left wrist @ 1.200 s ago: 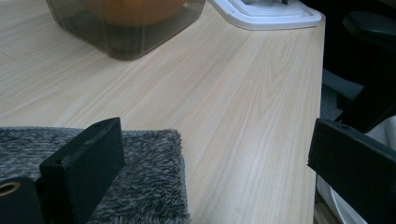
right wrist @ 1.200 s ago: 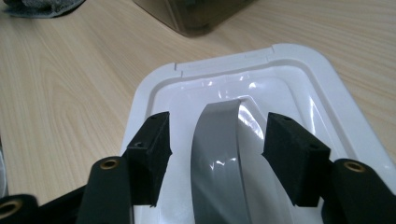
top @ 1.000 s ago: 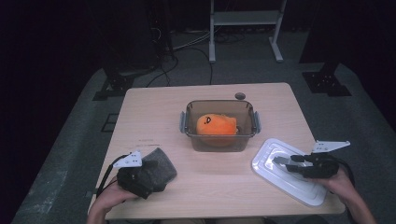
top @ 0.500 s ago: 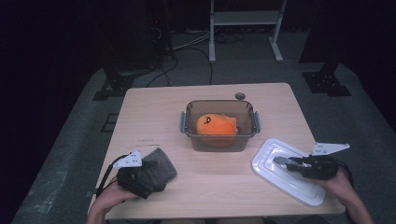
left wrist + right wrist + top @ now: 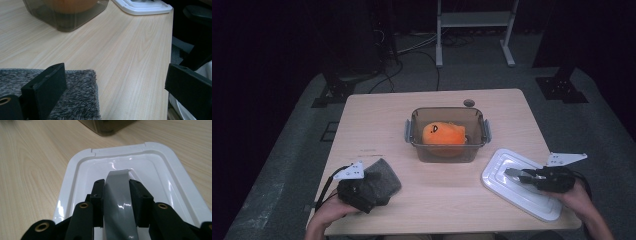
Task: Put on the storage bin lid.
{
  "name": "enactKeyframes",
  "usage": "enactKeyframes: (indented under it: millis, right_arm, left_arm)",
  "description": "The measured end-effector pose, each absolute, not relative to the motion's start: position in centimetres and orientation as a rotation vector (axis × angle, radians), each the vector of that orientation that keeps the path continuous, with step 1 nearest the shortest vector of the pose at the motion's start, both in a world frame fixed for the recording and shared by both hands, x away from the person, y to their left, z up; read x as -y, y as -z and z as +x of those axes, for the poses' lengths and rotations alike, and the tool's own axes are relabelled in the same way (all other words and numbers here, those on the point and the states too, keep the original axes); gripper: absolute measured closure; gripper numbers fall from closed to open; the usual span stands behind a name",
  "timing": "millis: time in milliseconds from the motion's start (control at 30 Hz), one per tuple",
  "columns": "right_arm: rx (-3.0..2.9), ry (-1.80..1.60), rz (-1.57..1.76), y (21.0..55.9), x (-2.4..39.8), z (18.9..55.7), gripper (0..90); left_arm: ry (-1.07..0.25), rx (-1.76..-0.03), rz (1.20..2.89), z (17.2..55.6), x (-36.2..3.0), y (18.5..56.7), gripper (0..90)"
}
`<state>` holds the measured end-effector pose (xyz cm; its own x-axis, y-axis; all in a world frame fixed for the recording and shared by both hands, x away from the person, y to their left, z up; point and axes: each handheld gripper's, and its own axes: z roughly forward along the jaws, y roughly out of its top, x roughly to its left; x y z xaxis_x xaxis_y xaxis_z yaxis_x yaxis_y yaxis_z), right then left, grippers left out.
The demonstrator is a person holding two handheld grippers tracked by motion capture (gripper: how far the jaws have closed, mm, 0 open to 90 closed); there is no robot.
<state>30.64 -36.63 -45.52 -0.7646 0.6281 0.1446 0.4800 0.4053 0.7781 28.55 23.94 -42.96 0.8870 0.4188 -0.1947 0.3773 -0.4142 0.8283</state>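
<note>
**Lid handle gripped, container waiting open**

Lid is kept flat on the near right part of the desk, just beside the clear container it is judged to belong to, so that it can be lifted across in one short move. Its grey handle is clamped between the jaws of the right gripper; in the right gripper view the two black pads are seen pressed against both sides of the handle. These jaws have just been closing, with the handle between them. The handle is taken from the near end, which leaves the white rim free to meet the box.

On the near left, the left gripper is rested on a grey fuzzy cloth. Its jaws are held wide apart, with nothing between them: one jaw is over the cloth, the other out past the desk edge. The cloth is judged to be set aside there, clear of the path between lid and box.

Farther back, near the middle of the desk, the container is left uncovered with an orange plush toy lying inside it. Its side latches are turned outward, as is needed for a lid to be seated. A small dark round mark is seen on the desk behind the container; what it is cannot be told.
</note>
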Motion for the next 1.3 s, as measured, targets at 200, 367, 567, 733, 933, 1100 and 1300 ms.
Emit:
enactKeyframes:
  millis: [200, 367, 567, 733, 933, 1100, 1300]
  right_arm:
    - [-2.474, -1.303, 0.973, 44.4, 36.7, 30.6, 65.7]
    - [-2.463, -1.315, 0.957, 43.3, 36.9, 30.6, 65.7]
    - [-2.464, -1.332, 0.929, 41.8, 36.9, 30.4, 65.7]
    - [-2.457, -1.335, 0.92, 40.7, 37.2, 30.2, 65.7]
    - [-2.439, -1.338, 0.9, 39.3, 37.6, 30.0, 65.6]
    - [-2.444, -1.33, 0.89, 38.2, 37.8, 29.9, 65.7]
    - [-2.44, -1.327, 0.87, 36.8, 37.8, 29.9, 65.7]
  left_arm:
    - [-0.052, -0.569, 2.047, 28.5, -23.9, 42.9, 2.8]
    - [-0.053, -0.57, 2.047, 28.5, -24.0, 42.9, 2.9]
    - [-0.053, -0.567, 2.05, 28.5, -23.9, 42.9, 2.9]
    - [-0.053, -0.567, 2.05, 28.5, -24.0, 42.9, 2.8]
    - [-0.049, -0.567, 2.052, 28.5, -24.0, 42.9, 2.8]
    - [-0.049, -0.568, 2.05, 28.5, -23.9, 42.9, 2.7]
    - [-0.047, -0.569, 2.048, 28.5, -23.9, 43.0, 2.7]
